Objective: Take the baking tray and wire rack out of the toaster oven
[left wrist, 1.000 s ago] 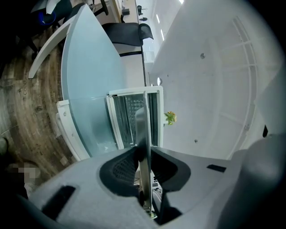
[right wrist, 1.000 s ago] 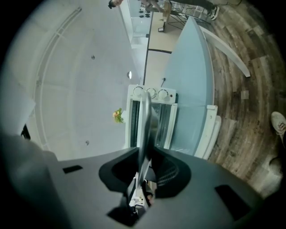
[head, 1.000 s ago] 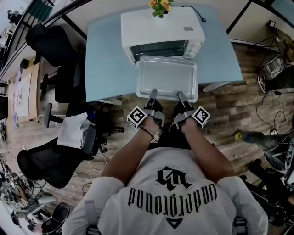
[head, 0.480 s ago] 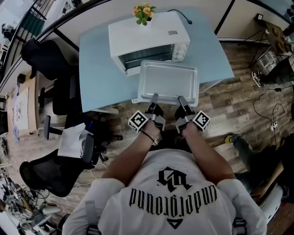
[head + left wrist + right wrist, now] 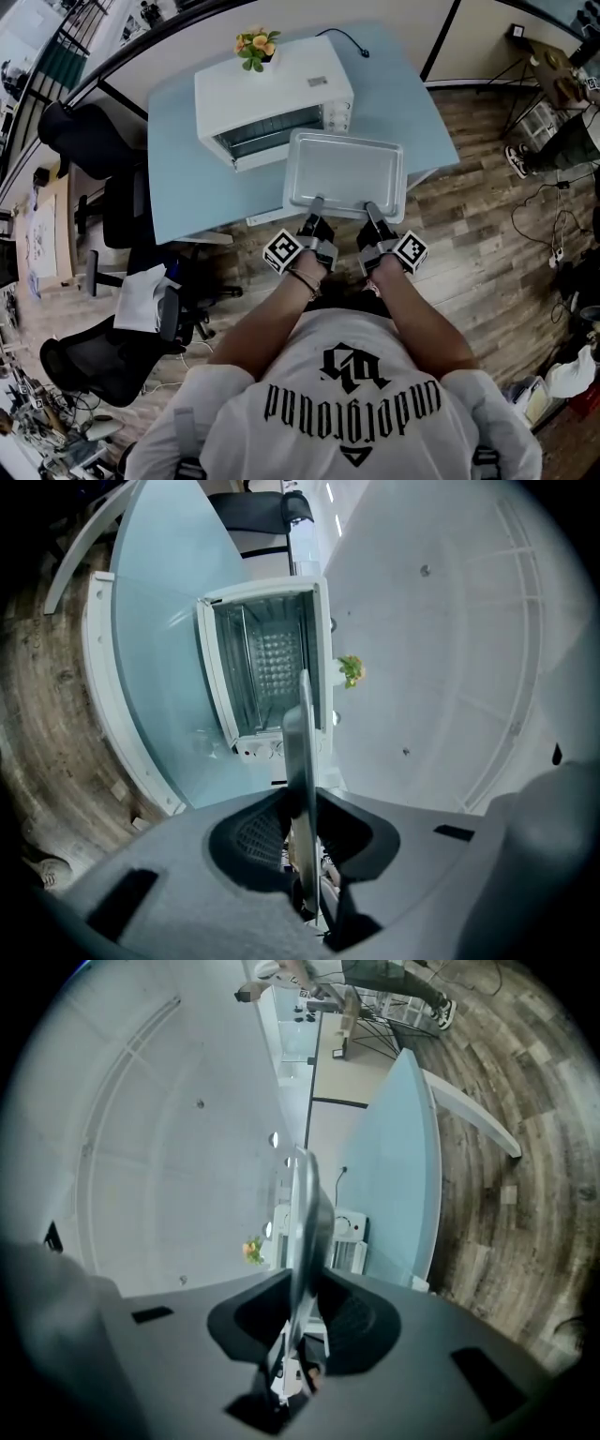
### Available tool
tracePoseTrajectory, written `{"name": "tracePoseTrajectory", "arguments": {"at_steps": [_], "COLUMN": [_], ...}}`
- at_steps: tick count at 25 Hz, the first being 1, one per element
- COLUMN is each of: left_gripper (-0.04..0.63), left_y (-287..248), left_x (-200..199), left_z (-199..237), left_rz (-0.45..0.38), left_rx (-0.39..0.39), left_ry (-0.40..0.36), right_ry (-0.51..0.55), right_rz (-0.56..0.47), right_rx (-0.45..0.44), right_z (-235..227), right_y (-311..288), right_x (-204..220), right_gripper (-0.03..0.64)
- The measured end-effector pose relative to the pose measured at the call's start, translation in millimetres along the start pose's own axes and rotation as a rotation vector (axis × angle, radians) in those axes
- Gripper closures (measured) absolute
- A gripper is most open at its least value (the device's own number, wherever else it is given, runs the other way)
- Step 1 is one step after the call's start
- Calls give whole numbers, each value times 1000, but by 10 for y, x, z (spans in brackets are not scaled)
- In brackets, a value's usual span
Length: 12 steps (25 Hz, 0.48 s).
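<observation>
Seen from above, a person in a white printed shirt stands at a pale blue tabletop (image 5: 178,183) with a claw in each hand. The left claw (image 5: 316,202) and the right claw (image 5: 370,207) are each closed to a narrow gap on the near rim of a silver baking tray (image 5: 345,169). Each pinches the thin metal edge between its pads, the left claw toward the rim's left end and the right claw toward its right.

The tray is held flat and level at 12 o'clock from the person, outside the toaster oven (image 5: 272,94), above the near edge of the tabletop. The white oven sits on the tabletop at 10 o'clock from the tray, its open front close to the tray's far left corner. A small bunch of yellow and orange flowers (image 5: 255,44) stands on top of the oven. Black office chairs (image 5: 80,141) stand at 9 o'clock, on a wood-plank floor (image 5: 487,244).
</observation>
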<state>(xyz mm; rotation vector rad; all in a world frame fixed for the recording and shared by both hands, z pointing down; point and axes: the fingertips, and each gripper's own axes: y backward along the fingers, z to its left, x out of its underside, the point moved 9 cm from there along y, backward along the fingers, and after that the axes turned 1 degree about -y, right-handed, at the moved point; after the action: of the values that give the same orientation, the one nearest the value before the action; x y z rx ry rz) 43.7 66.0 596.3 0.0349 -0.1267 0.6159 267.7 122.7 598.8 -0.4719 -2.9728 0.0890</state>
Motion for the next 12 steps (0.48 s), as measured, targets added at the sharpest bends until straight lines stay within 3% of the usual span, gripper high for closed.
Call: {"name": "tracePoseTrajectory", "arguments": {"at_steps": [12], "left_gripper": [512], "left_y": [-711], "left_x": [923], "left_z": [-44], "left_rz": [25], "left_rx": [-12], "left_ry": [11], "right_ry": [-3], "right_rz": [-12], "right_rx": [5], "right_z": [-198], "right_y": [325], "right_x": [-1086], "right_gripper": [535]}}
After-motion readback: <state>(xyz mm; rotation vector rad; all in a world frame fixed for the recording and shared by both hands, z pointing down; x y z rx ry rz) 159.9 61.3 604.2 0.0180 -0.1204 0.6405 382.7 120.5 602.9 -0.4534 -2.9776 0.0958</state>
